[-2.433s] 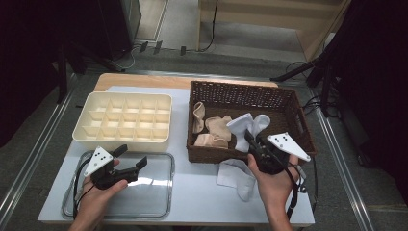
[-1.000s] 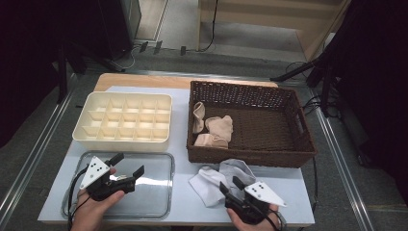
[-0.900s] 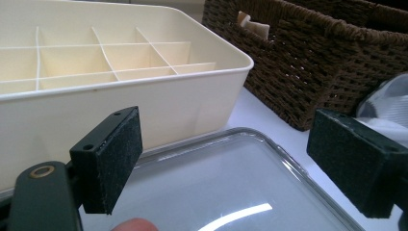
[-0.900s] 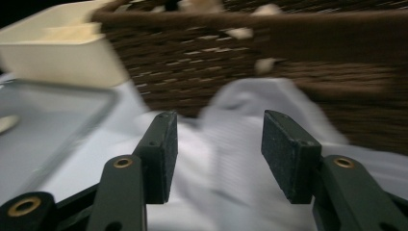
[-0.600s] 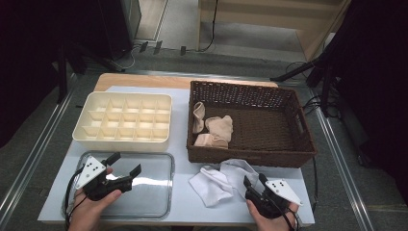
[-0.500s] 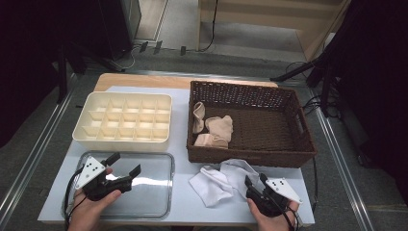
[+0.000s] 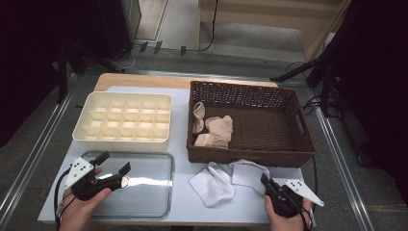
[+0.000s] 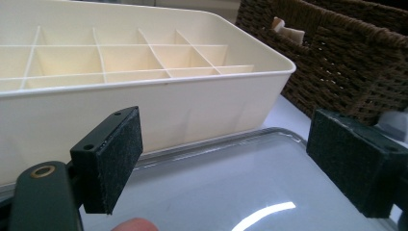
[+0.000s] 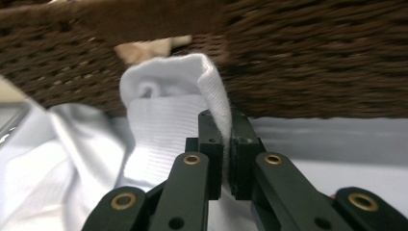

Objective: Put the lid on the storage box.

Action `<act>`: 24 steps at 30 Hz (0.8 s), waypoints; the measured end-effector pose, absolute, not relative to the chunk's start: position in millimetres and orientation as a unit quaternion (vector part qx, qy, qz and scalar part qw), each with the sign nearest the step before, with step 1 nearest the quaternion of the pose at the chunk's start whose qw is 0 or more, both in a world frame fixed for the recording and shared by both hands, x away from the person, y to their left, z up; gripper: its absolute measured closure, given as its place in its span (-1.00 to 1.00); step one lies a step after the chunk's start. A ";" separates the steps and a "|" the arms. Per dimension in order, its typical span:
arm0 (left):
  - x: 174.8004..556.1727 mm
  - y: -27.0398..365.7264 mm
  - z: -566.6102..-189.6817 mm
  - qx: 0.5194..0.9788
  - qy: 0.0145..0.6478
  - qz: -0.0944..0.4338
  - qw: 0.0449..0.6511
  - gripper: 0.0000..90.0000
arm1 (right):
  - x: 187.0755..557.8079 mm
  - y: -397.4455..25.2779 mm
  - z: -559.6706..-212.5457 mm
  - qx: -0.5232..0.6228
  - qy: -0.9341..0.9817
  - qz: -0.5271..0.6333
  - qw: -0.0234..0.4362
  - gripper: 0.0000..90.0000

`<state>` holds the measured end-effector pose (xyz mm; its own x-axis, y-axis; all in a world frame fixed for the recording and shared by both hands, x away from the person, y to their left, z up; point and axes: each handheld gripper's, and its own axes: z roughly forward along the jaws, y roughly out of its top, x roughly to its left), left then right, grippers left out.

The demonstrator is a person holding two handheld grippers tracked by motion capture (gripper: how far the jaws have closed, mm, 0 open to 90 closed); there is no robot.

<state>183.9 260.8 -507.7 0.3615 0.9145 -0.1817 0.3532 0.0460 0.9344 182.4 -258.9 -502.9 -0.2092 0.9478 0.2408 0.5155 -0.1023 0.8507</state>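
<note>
White ribbed sock beside a second white sock. Dark brown woven basket holding beige socks. Cream divided organiser tray. Clear tray. Black grippers. Pale blue-white tabletop.

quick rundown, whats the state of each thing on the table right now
left gripper: open, over the clear tray, holding nothing
right gripper: shut on the white sock's edge
white sock: on the table before the basket, edge pinched
second white sock: lying loose beside it
wicker basket: holds three beige socks
beige socks: bunched at the basket's left
divided box: compartments empty
clear tray: flat, bare
</note>
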 end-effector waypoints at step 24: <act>157.4 325.9 -509.6 0.591 0.544 0.300 0.515 0.03 | 159.9 -216.8 -459.1 0.541 0.623 0.492 0.279 0.43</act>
